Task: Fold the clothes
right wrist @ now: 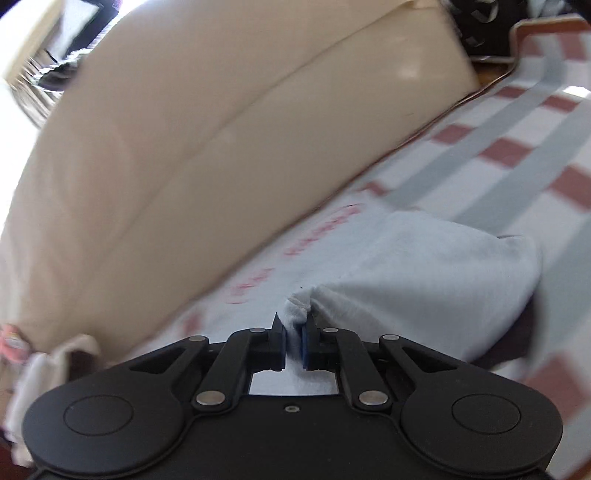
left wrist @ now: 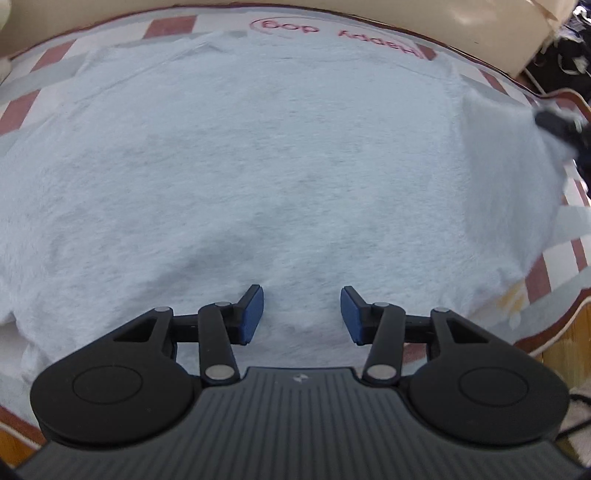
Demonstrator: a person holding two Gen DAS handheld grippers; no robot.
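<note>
A pale blue fleecy garment [left wrist: 258, 166] lies spread flat over a checked cloth [left wrist: 170, 27] with red lettering. My left gripper [left wrist: 302, 314] is open and empty, just above the garment's near part. My right gripper [right wrist: 294, 343] is shut on a corner of the same pale blue garment [right wrist: 424, 273] and holds it lifted off the cloth, so the fabric hangs in a fold. In the left wrist view the right gripper [left wrist: 561, 125] shows blurred at the far right, with the raised fabric below it.
A cream cushion or sofa side [right wrist: 203, 147] runs along the far edge of the checked cloth [right wrist: 535, 122]. A wooden floor [left wrist: 569, 343] shows at the right. A white cloth [right wrist: 37, 369] lies at the left in the right wrist view.
</note>
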